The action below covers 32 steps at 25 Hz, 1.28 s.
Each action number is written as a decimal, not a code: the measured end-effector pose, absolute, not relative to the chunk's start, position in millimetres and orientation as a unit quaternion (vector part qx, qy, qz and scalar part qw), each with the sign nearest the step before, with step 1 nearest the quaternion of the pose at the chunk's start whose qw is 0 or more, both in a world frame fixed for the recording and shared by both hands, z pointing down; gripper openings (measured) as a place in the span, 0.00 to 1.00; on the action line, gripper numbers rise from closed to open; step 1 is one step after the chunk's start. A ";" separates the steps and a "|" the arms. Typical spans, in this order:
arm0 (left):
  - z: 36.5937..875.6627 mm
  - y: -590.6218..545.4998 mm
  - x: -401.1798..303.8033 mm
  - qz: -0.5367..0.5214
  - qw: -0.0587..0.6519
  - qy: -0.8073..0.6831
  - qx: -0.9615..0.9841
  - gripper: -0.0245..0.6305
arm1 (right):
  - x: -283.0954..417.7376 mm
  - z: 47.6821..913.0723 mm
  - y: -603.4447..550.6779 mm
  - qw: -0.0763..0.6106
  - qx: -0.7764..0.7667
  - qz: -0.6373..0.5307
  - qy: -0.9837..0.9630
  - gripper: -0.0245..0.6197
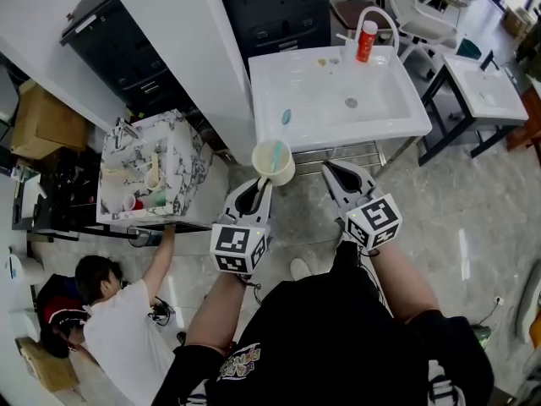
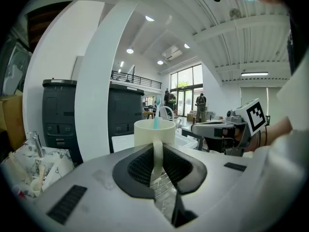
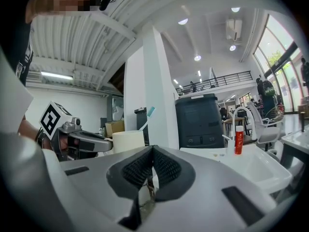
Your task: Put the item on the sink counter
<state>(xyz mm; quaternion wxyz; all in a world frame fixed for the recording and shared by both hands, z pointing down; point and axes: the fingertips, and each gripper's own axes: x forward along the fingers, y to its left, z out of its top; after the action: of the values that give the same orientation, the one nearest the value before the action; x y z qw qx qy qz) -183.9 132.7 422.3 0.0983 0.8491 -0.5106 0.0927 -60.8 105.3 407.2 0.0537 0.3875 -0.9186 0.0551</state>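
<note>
Two grippers: side by side in front of the sink, both pointing at it.
Stand: marbled, far left, cups on top.
Left gripper: fingers pinching the handle of the mug.
Mug: upright in the air, at the sink's front left corner; toothbrush leaning inside.
Right gripper: fingers pressed together, nothing between.
Bottle: red, upright at the sink's back rim, beside the tap.

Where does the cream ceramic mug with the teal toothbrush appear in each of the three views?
Head view: cream ceramic mug, centre, held by the left gripper.
Left gripper view: mug at centre, handle between the jaws.
Right gripper view: mug left of centre.
Shared landmark: the white pillar.
</note>
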 end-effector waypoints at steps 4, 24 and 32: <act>422.5 124.4 -181.2 0.092 0.101 -0.519 0.844 0.11 | -56.6 406.4 93.4 0.053 0.381 0.056 -0.921 0.12; 428.8 29.2 -126.1 0.091 0.111 -0.537 0.831 0.11 | -1.9 408.9 -14.1 0.065 0.360 0.060 -0.929 0.12; 430.8 -16.5 -112.3 0.091 0.111 -0.551 0.822 0.11 | 8.6 411.2 -67.1 0.063 0.346 0.059 -0.934 0.12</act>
<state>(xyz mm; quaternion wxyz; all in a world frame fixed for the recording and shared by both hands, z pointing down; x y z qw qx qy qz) -112.3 -16.5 430.8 0.1107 0.8224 -0.5506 0.0909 8.6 -67.1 411.2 0.0625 0.3457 -0.9344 0.0591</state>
